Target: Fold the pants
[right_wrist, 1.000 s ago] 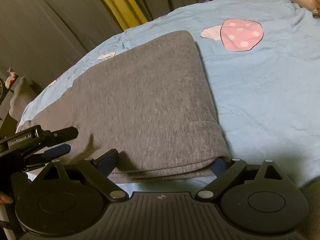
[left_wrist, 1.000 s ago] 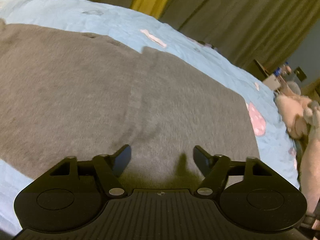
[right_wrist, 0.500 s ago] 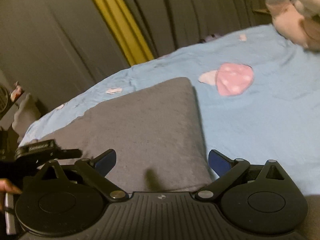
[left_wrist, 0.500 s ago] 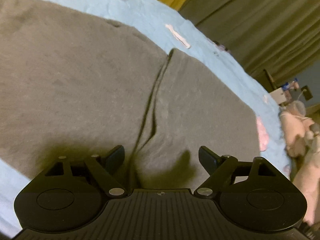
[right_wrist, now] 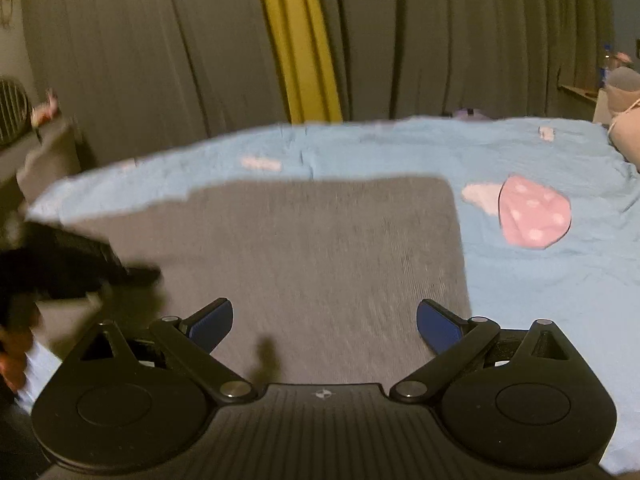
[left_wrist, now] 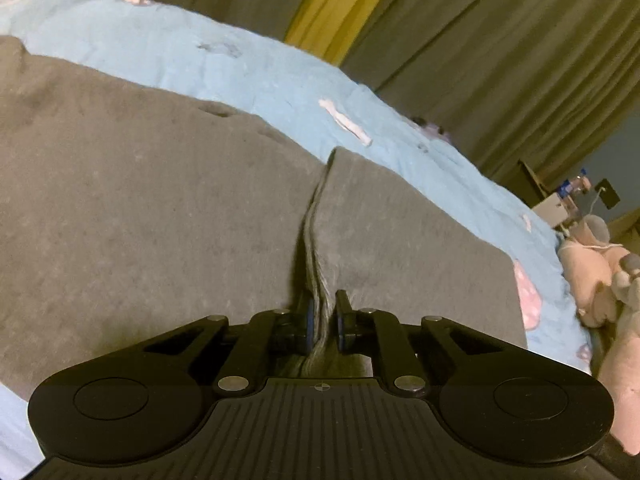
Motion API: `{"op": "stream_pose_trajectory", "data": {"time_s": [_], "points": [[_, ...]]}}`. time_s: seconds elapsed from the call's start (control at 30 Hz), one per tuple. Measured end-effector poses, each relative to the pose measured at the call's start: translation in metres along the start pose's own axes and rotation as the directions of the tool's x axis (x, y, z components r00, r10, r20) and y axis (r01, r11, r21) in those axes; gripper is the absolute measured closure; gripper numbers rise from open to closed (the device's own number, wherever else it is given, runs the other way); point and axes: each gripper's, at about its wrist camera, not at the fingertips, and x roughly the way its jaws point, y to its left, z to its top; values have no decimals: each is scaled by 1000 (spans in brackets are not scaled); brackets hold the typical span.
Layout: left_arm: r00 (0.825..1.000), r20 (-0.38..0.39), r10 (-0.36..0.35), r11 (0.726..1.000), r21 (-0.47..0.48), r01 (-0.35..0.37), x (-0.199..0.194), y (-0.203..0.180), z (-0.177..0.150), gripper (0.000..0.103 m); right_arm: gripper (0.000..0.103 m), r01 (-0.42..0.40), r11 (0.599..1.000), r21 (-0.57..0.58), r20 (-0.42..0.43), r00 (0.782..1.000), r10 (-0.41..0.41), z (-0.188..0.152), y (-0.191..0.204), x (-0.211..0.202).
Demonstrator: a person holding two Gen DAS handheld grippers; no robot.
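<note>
The grey pants (left_wrist: 160,208) lie spread on a light blue bed sheet (left_wrist: 248,68). In the left wrist view my left gripper (left_wrist: 322,322) is shut on a pinched ridge of the grey fabric at the near edge, and a crease runs away from it. In the right wrist view the pants (right_wrist: 320,248) show as a folded grey panel. My right gripper (right_wrist: 324,322) is open and empty just above their near edge. The left gripper (right_wrist: 76,264) shows blurred at the left.
The sheet (right_wrist: 540,280) has a pink mushroom print (right_wrist: 532,216) right of the pants. Plush toys (left_wrist: 600,280) lie at the bed's right end. Dark curtains (right_wrist: 160,60) with a yellow strip (right_wrist: 300,40) hang behind the bed.
My left gripper has closed on the pants fabric, pinching up a ridge. My right gripper has lifted off the pants' hem and stays open.
</note>
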Motion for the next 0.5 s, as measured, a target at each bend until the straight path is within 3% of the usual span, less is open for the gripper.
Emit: {"op": "stream_pose_trajectory", "data": {"time_s": [0.1,0.13,0.17,0.23,0.3,0.5], "points": [[998,-62,23,997,-69,-28,8,10,-2,85,4,9,999,-41,-77,997,-12,-12,-1,15],[997,-62,43,996,-80,-48,6,11,-2,71,4,15,998,-56,-97,995,-20,-15,-2,19],[997,-41,62,993,-98,-65,1,12,0,65,4,18,997,-69,-106,994,-25,-16,-1,21],[995,45,92,984,-160,-83,-20,19,4,40,4,21,996,-81,-103,994,-29,-15,-1,20],[984,137,111,967,-242,-75,-45,32,10,27,4,18,996,-84,-106,994,-27,-16,-2,18],[938,313,152,910,-414,-10,-112,100,30,19,4,14,996,-88,-109,994,-24,-18,-3,19]]}}
